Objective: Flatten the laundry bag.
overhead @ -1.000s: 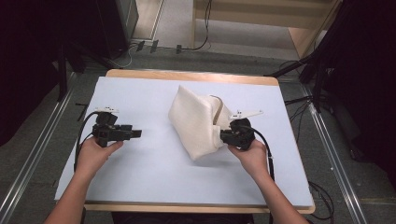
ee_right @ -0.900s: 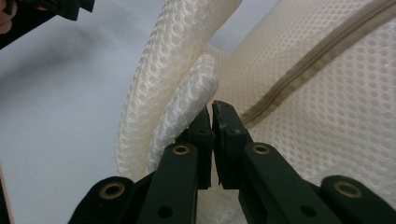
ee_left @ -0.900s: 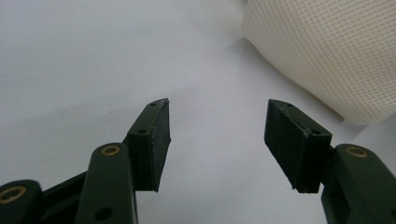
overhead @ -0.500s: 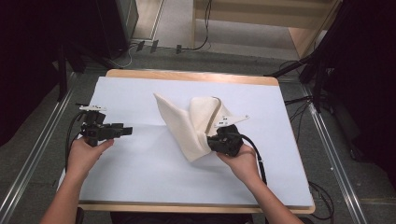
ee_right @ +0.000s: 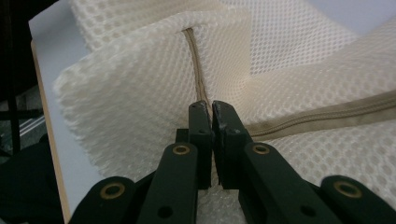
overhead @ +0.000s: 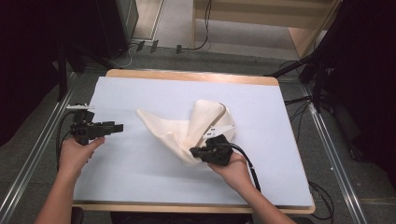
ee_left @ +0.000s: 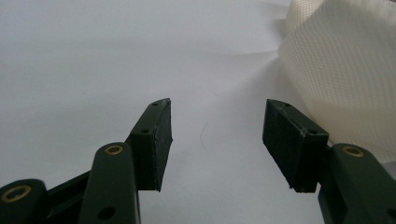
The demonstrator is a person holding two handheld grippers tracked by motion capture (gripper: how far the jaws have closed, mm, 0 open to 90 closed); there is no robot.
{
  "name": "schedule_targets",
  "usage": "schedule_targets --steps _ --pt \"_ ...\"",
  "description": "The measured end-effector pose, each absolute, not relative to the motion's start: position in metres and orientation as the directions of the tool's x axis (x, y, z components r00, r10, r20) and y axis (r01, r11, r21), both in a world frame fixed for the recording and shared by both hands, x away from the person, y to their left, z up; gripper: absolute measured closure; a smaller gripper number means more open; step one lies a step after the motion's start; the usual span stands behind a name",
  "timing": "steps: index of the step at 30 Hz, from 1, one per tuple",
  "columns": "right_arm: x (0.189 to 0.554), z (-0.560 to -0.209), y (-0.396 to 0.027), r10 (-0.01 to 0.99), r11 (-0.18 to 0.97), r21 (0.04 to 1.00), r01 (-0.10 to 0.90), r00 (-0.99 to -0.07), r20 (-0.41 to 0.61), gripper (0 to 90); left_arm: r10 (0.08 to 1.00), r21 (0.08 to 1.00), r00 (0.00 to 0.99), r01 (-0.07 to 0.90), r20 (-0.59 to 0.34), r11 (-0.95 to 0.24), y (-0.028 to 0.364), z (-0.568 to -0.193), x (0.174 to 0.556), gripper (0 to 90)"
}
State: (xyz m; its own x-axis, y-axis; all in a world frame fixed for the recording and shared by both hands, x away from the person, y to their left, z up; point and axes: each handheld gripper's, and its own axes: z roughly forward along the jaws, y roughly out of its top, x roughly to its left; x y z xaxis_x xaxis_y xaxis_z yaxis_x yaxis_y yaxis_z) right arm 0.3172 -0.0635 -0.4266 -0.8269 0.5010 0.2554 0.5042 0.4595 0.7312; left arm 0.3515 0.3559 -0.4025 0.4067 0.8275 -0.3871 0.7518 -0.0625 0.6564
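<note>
A cream mesh bag (overhead: 189, 126) with a beige zipper (ee_right: 198, 74) lies crumpled in the middle of the white table (overhead: 154, 93). My right gripper (overhead: 194, 151) is shut on the bag's near edge by the zipper, its jaws pressed together on the mesh (ee_right: 208, 112). Over the table's left edge my left gripper (overhead: 120, 127) stands open with nothing between its fingers (ee_left: 217, 133); the bag (ee_left: 341, 70) lies beyond it to the right in the left gripper view.
The table has a wooden rim (overhead: 191, 77) at the back and metal rails (overhead: 334, 163) along both sides. Cables (overhead: 187, 46) run over the floor behind it. Bare table surface lies between the two grippers.
My right gripper has pulled the bag's edge leftward and toward the near side, dragging the bag into a spread, twisted shape. The left gripper has drifted a little further left.
</note>
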Motion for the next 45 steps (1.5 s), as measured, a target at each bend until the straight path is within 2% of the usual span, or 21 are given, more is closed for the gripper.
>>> schedule_targets --steps 15,16,24,33,37,45 --pt "0.307 -0.451 -0.048 0.460 0.547 0.662 0.513 -0.844 0.275 86.3 0.807 0.656 0.451 0.747 -0.382 -0.107 0.343 -0.400 0.357 42.6" --pt "0.306 -0.447 -0.051 0.461 0.532 0.675 0.511 -0.844 0.276 83.3 0.806 0.654 0.459 0.747 -0.374 -0.122 0.340 -0.401 0.359 42.6" --pt "0.303 -0.428 -0.070 0.481 0.491 0.716 0.497 -0.840 0.253 76.9 0.801 0.638 0.461 0.759 -0.381 -0.133 0.337 -0.400 0.368 44.1" --pt "0.310 -0.416 -0.104 0.558 0.449 0.738 0.505 -0.803 0.210 72.3 0.796 0.653 0.469 0.747 -0.382 -0.126 0.355 -0.386 0.375 46.8" --pt "0.319 -0.412 -0.131 0.616 0.397 0.750 0.529 -0.759 0.210 70.4 0.769 0.667 0.526 0.723 -0.363 -0.180 0.335 -0.379 0.384 47.4" --pt "0.323 -0.405 -0.157 0.654 0.356 0.766 0.536 -0.728 0.206 66.1 0.739 0.646 0.585 0.713 -0.334 -0.273 0.298 -0.387 0.401 47.2"
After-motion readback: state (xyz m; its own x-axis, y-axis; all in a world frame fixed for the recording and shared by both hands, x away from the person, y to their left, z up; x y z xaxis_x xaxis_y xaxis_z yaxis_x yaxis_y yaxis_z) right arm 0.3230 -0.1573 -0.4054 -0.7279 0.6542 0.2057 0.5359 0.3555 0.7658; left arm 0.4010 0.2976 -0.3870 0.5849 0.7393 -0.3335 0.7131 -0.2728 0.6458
